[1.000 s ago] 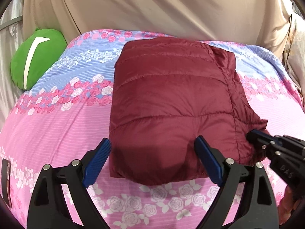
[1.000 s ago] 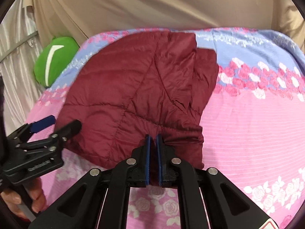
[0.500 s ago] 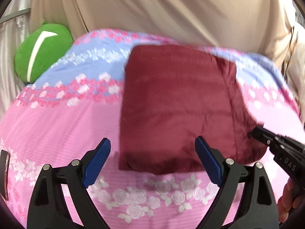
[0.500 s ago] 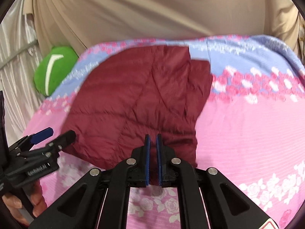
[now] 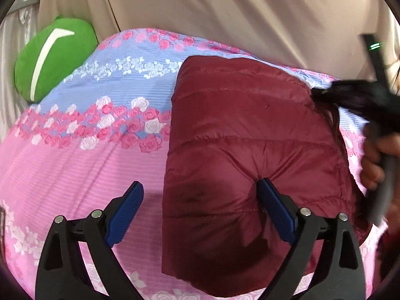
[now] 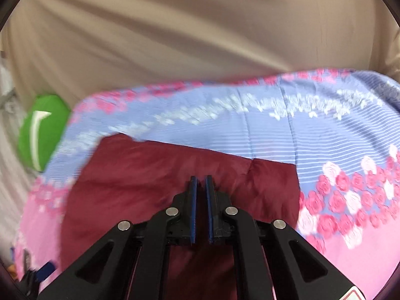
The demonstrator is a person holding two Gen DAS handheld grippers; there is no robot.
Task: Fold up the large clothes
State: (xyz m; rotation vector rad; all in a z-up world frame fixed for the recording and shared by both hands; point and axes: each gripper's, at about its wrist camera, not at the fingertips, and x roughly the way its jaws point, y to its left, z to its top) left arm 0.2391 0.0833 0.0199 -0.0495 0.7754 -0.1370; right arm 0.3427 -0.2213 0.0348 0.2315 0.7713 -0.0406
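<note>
Your maroon puffer jacket (image 5: 250, 150) lies folded into a thick block on the flowered bed cover (image 5: 87, 165), right of centre, so the padding holds its own shape. Your left gripper (image 5: 200, 212) keeps its jaws wide, straddling the block's near left edge, one finger denting the quilting, probably to pin it. Your right gripper (image 6: 200, 210) has its jaws almost closed; whether fabric sits between them I cannot tell. Open bed lies left, toward the green cushion (image 5: 52, 57); the beige curtain (image 5: 225, 12) bounds the far edge.
</note>
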